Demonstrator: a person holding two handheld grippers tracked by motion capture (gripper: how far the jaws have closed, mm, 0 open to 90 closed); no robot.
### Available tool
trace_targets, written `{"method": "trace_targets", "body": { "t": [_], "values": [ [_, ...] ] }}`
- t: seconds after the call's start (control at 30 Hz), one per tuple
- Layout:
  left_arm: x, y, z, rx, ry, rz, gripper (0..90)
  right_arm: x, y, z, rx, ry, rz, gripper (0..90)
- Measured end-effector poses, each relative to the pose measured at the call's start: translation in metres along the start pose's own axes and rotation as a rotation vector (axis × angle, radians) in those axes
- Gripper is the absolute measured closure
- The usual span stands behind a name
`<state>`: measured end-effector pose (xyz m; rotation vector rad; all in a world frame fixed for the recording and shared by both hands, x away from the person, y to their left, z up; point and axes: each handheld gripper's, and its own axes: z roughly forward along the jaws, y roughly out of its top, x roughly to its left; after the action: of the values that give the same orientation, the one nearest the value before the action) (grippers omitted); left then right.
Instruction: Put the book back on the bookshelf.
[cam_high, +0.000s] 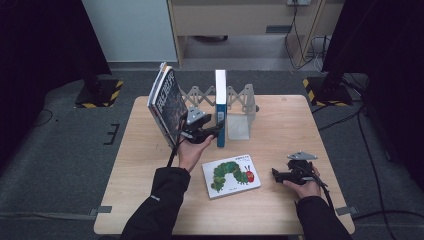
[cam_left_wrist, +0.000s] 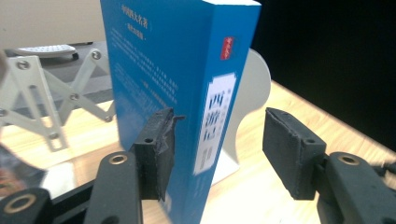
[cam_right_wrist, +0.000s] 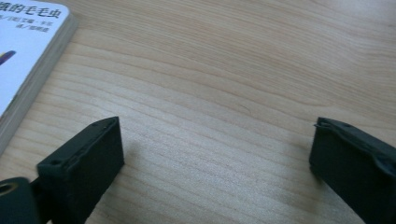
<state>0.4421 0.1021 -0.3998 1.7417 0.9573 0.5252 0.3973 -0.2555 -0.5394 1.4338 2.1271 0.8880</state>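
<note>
Blue book (cam_left_wrist: 177, 93) stands upright against the bookend (cam_left_wrist: 247, 107); left gripper (cam_left_wrist: 217, 154) level, jaws apart around its spine, not pressing; right gripper (cam_right_wrist: 215, 163) wide open, empty.

1. I count three books: a blue book (cam_high: 220, 107) upright at centre frame, a dark book (cam_high: 166, 102) leaning at its left, and a caterpillar book (cam_high: 231, 175) flat at lower centre.
2. I see one rack (cam_high: 239, 102), upper centre.
3. I have two grippers: the left gripper (cam_high: 214, 129) and the right gripper (cam_high: 277, 175).
4. One table (cam_high: 285, 120).

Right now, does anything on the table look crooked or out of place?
Yes. The dark book at the left end of the folding rack leans sharply to the left instead of standing upright like the blue book. The caterpillar picture book lies flat on the table, apart from the rack.
</note>
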Motion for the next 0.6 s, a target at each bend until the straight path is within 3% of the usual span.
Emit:
{"method": "trace_targets", "body": {
  "t": [0.17, 0.4, 0.6],
  "values": [
    [0.000, -0.004, -0.019, 0.050, -0.014, 0.039, 40.2, 0.001, 0.001, 0.001, 0.003, -0.002, 0.001, 0.6],
    [0.001, -0.015, -0.042, 0.060, -0.031, 0.018, 34.6, 0.001, 0.001, 0.001, 0.002, -0.003, 0.005, 0.5],
    [0.006, -0.030, -0.061, 0.101, -0.049, -0.002, 32.4, 0.001, 0.001, 0.001, 0.006, -0.007, 0.005, 0.3]
  ]
}}
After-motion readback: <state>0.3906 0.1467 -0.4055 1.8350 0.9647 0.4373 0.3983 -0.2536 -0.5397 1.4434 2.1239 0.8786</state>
